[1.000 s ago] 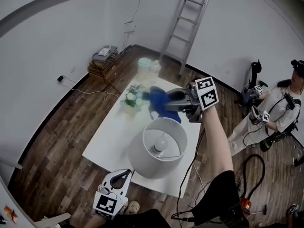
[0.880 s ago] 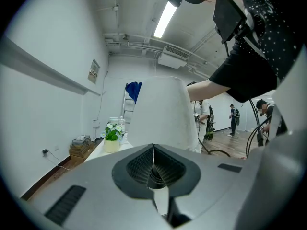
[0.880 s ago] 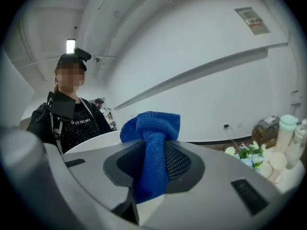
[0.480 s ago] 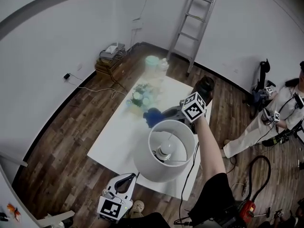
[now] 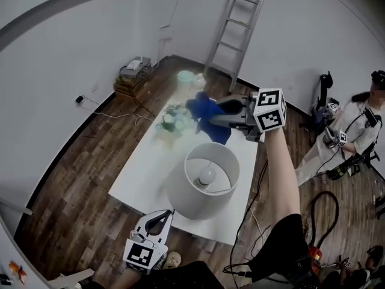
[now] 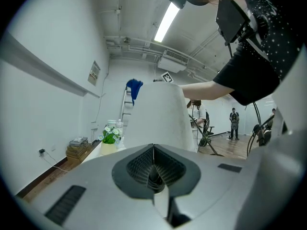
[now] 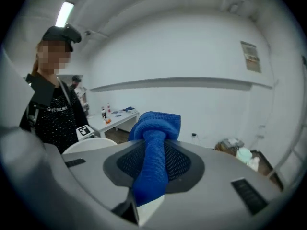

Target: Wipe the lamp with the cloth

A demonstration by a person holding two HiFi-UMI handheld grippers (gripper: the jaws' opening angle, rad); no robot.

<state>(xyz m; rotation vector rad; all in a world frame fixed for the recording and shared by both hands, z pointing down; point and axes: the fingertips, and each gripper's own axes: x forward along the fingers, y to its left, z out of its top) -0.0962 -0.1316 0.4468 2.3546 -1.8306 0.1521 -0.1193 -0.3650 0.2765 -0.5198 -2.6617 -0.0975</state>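
A white lamp (image 5: 201, 185) with a round shade stands on the white table (image 5: 141, 170); its bulb shows from above. My right gripper (image 5: 218, 114) is raised beyond the shade's far rim, shut on a blue cloth (image 5: 207, 116) that hangs bunched from its jaws. In the right gripper view the cloth (image 7: 154, 147) fills the jaws and the shade's rim (image 7: 88, 144) shows below left. My left gripper (image 5: 151, 226) is low at the table's near edge, shut and empty, pointing at the shade (image 6: 158, 119) that rises just ahead of its jaws.
A small pot of flowers (image 5: 167, 124) and pale jars (image 5: 187, 79) stand on the table's far part. A ladder (image 5: 234, 26) leans on the back wall. Another person (image 5: 352, 137) sits at right. Cables lie on the wooden floor.
My right gripper has lifted the blue cloth up from the shade's far rim to above and beyond it. The left gripper has stayed put.
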